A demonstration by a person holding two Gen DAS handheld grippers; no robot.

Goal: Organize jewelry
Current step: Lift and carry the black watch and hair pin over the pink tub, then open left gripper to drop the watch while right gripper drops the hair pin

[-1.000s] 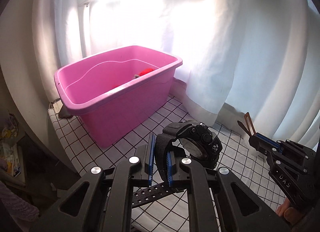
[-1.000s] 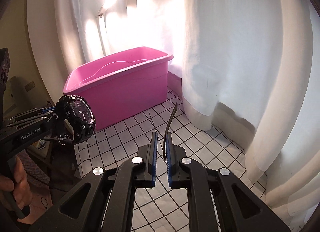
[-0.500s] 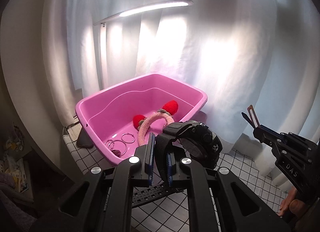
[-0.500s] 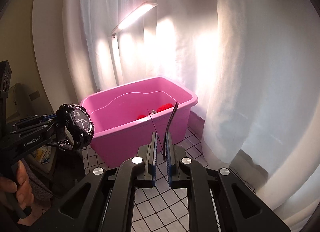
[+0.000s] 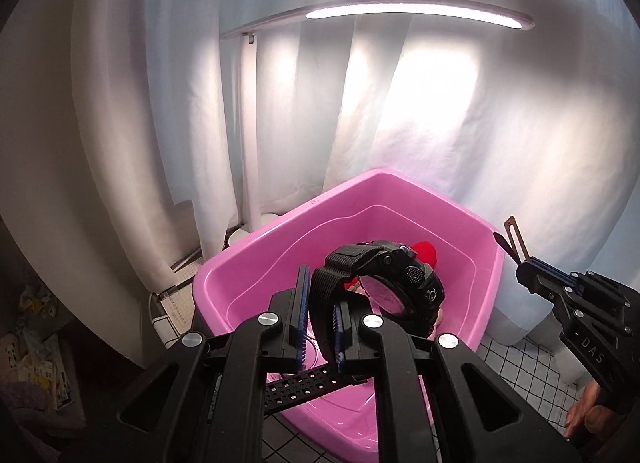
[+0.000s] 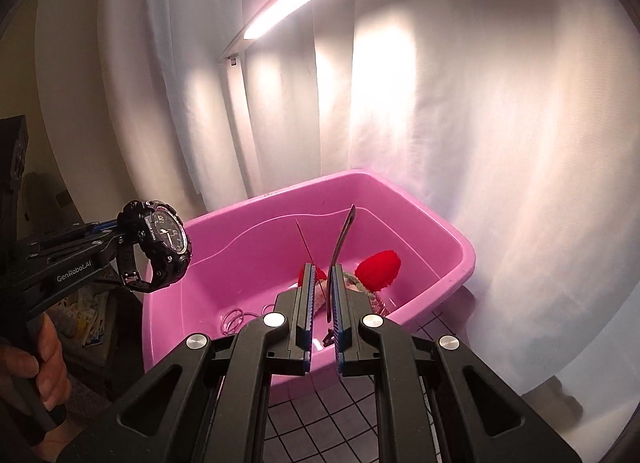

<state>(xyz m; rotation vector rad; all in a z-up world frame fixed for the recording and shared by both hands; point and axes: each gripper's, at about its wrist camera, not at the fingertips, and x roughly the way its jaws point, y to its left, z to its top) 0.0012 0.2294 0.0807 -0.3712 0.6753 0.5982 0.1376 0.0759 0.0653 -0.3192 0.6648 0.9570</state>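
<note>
Jaws of both grippers clamp a black watch (image 5: 384, 283) and a hair clip (image 6: 340, 259) above the pink bin (image 6: 440, 223) holding a red-eared headband (image 6: 376, 267).

light: we see a lit lamp (image 5: 416, 13) overhead | glare: hot patches on the curtain (image 5: 432, 103) | shadows: dim room at left | edges: fisheye bending, black corners | focus: sharp throughout
</note>
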